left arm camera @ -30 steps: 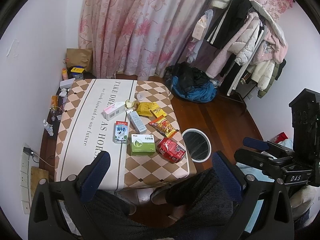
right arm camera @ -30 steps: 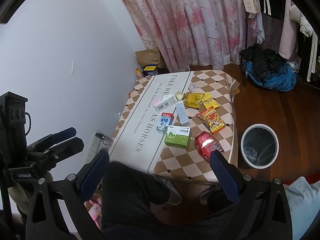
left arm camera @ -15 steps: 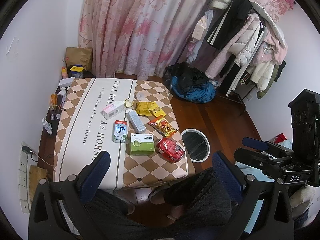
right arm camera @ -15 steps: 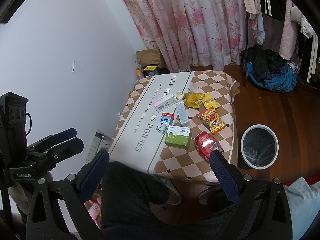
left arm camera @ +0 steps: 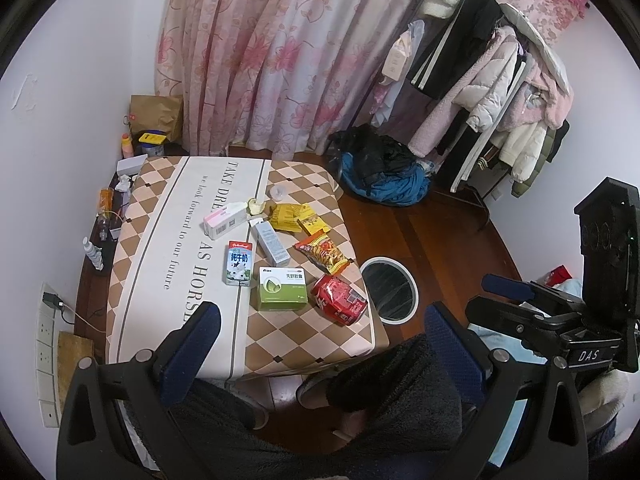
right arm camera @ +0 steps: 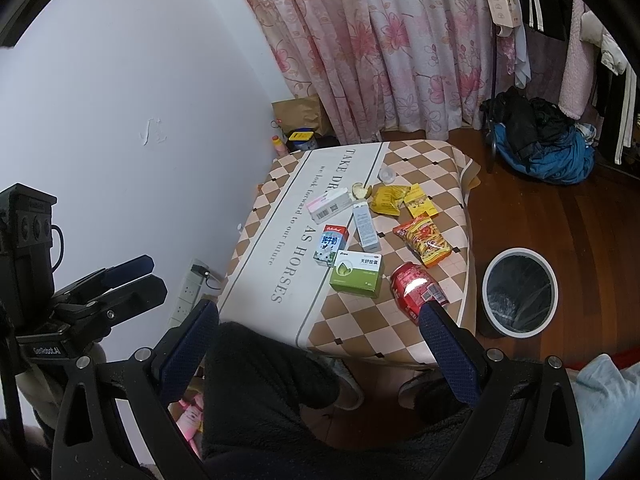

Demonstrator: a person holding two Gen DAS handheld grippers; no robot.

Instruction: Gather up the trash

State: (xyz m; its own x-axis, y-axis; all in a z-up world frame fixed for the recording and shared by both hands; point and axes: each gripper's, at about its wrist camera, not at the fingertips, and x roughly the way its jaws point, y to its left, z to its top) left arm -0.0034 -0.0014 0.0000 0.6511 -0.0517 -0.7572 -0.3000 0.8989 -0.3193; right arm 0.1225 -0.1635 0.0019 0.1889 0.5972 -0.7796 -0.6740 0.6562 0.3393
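Legs in dark trousers (left arm camera: pixel 392 396) fill the bottom of both views and hide the near edge of the worktop (left arm camera: pixel 160 240). Print on the small boxes is too fine to read, apart from the large lettering on the cloth.

On the worktop the trash lies in a loose cluster: a red crushed can (left arm camera: pixel 339 299) nearest, touching a green box (left arm camera: pixel 282 289), then a milk carton (left arm camera: pixel 239 262), a grey-blue box (left arm camera: pixel 272 241), an orange snack bag (left arm camera: pixel 323 255), yellow packets (left arm camera: pixel 296 218) and a pink-and-white box (left arm camera: pixel 225 220). The bin (right arm camera: pixel 520 292) stands on the wooden floor just beside the worktop's right edge, lined with a dark bag. Behind hang a floral curtain (left arm camera: pixel 280 52) and a rack of coats (left arm camera: pixel 500 84).

The left gripper (left arm camera: pixel 320 344) hangs above the lap, jaws wide apart and holding nothing. The right gripper (right arm camera: pixel 320 344) does the same; one fingertip (right arm camera: pixel 430 312) overlaps the can in its view.

Compared with a second ago, the left view has drifted slightly, and nothing on the worktop has moved.
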